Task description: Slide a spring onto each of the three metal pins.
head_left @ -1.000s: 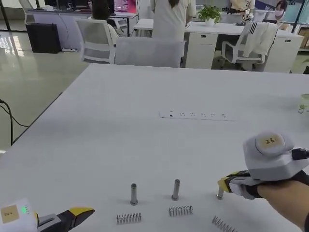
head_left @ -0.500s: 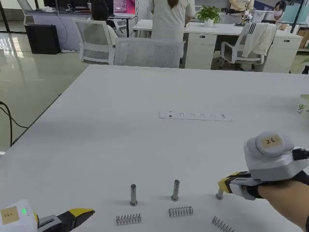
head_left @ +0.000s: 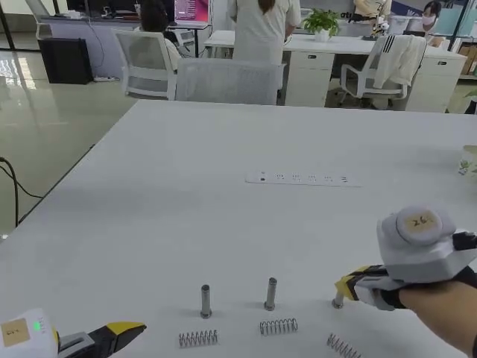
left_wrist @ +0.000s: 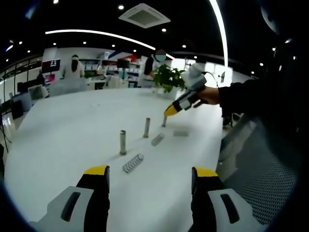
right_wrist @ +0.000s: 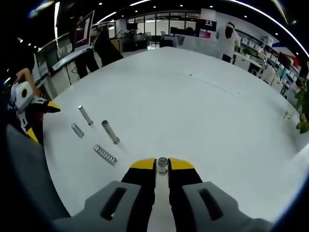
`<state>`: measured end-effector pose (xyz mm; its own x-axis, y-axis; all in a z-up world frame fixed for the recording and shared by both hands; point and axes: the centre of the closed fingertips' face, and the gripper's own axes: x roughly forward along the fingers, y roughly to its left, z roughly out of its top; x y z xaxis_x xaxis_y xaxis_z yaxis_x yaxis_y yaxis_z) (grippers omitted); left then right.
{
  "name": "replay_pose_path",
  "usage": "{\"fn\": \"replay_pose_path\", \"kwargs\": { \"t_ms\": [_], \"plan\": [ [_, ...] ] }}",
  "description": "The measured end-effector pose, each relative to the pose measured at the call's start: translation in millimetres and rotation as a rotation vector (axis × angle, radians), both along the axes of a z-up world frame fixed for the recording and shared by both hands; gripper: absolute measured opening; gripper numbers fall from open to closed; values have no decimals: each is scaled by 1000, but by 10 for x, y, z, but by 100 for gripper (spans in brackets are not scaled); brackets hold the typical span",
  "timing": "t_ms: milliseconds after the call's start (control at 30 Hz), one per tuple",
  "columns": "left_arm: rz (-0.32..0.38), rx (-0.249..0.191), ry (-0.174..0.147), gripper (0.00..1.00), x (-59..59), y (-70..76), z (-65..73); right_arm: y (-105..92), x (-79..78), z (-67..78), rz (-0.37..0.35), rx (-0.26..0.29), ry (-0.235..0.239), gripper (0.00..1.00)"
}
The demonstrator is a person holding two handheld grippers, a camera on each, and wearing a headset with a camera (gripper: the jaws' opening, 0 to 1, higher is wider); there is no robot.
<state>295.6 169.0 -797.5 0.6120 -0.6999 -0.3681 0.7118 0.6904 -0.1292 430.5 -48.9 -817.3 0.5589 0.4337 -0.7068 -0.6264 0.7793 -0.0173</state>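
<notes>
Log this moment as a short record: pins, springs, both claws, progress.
surface: white table
pins: three short silver metal pins, upright in a row: left pin, middle pin, right pin
springs: three small coiled wire springs lying flat, one before each pin: left spring, middle spring, right spring
right claw: closed around the right pin's top
left claw: open, empty
progress: no spring on any pin

A white worktop (head_left: 223,224) carries a flat white power strip (head_left: 302,178) near its middle, while beyond its far edge stand a pale office chair (head_left: 231,80), a person in a light top (head_left: 264,26) and a potted plant (head_left: 323,21) on a desk, and a black cable (head_left: 15,186) trails over the glossy floor (head_left: 45,127).
</notes>
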Motion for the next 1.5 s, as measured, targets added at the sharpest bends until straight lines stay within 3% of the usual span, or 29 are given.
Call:
{"fn": "replay_pose_path", "kwargs": {
  "t_ms": [967, 1500],
  "plan": [
    [-1, -3, -6, 64, -5, 10, 13, -37, -132, -22, 42, -16, -6, 20],
    [-4, 2, -9, 64, 15, 9, 14, -53, -416, 24, 91, -7, 5, 21]
  ]
}}
